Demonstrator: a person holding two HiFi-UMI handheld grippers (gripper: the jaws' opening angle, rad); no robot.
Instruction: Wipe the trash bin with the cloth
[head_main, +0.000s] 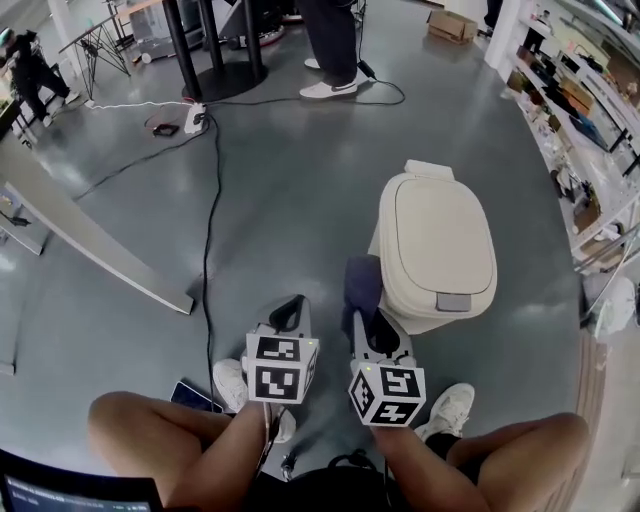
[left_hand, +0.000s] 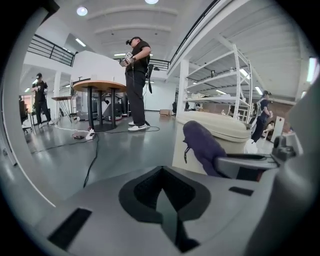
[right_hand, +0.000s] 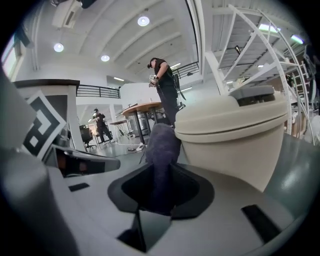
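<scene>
A cream trash bin (head_main: 437, 250) with its lid down stands on the grey floor, right of centre. My right gripper (head_main: 365, 318) is shut on a dark purple cloth (head_main: 362, 284) and holds it upright at the bin's near-left side. In the right gripper view the cloth (right_hand: 163, 150) rises from between the jaws just left of the bin's wall (right_hand: 240, 142); I cannot tell if they touch. My left gripper (head_main: 291, 314) hangs beside it to the left, shut and holding nothing. The left gripper view shows the cloth (left_hand: 202, 144) in front of the bin (left_hand: 226, 129).
A black cable (head_main: 208, 230) runs across the floor from a power strip (head_main: 195, 119). A long slanted beam (head_main: 90, 243) lies at the left. Shelving (head_main: 590, 110) lines the right side. A person (head_main: 332, 45) stands at the far end. A phone (head_main: 195, 396) lies by my left shoe.
</scene>
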